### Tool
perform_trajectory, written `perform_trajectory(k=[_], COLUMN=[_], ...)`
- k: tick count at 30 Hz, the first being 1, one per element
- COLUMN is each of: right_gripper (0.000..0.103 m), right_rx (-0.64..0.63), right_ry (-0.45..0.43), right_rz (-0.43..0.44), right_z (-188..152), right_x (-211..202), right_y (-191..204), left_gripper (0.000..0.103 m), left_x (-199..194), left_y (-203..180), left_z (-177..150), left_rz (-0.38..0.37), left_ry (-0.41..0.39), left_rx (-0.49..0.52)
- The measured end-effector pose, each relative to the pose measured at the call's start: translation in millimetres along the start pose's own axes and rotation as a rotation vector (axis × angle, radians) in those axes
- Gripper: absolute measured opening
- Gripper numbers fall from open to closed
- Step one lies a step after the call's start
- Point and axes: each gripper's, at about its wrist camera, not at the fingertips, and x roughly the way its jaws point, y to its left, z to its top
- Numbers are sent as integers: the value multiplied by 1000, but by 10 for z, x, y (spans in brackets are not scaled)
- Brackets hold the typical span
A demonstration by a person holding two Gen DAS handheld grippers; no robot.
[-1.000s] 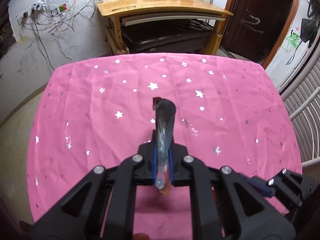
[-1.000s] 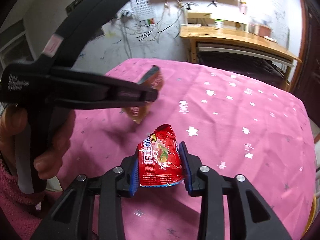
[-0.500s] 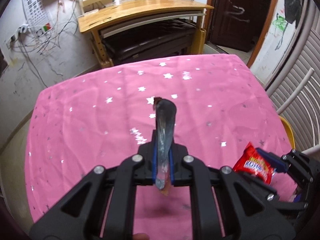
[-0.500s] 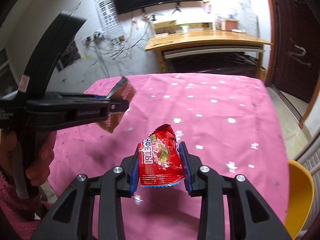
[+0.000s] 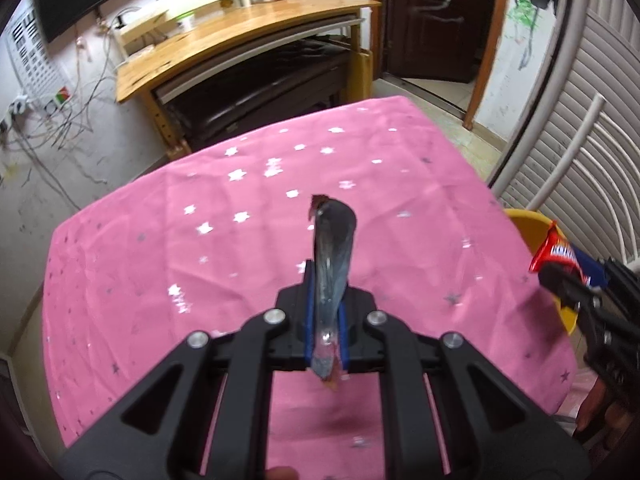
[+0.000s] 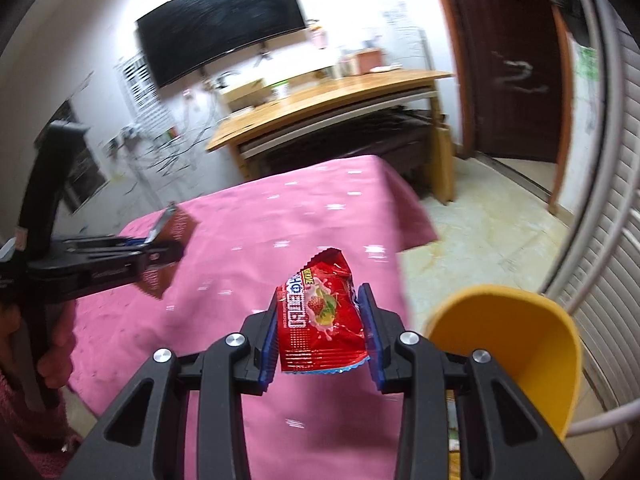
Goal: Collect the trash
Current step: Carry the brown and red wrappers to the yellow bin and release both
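My right tool point(image 6: 322, 330) is clamped on a red strawberry snack packet point(image 6: 320, 320), held in the air above the right edge of the pink star-printed cloth point(image 6: 248, 240) covering the desk. Just to its right stands a yellow bin point(image 6: 520, 344) on the floor beside the desk. My left tool point(image 5: 325, 320) pinches a thin brown wrapper point(image 5: 332, 256) edge-on above the cloth's middle, its pads point(image 5: 307, 312) shut tight on it. Behind the cloth stand a wooden table point(image 5: 240, 40) and a dark door point(image 5: 436, 20).
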Motion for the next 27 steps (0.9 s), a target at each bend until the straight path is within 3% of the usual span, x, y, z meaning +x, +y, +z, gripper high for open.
perform_trajectory(k=[13, 21, 27], right_gripper=[30, 31, 34], right_rx=[139, 215, 263], right_ry=[0, 21, 42], right_rz=[-178, -227, -279], right_z=[-236, -336, -392], right_x=[-69, -26, 17], right_y=[-910, -1237, -1411], left_gripper=[9, 9, 9], left_x=[81, 44, 80], left_y=[-824, -1327, -1647], left_z=[152, 207, 228], left_rz=[-102, -154, -251], left_ry=[14, 4, 19], left_rx=[113, 198, 232])
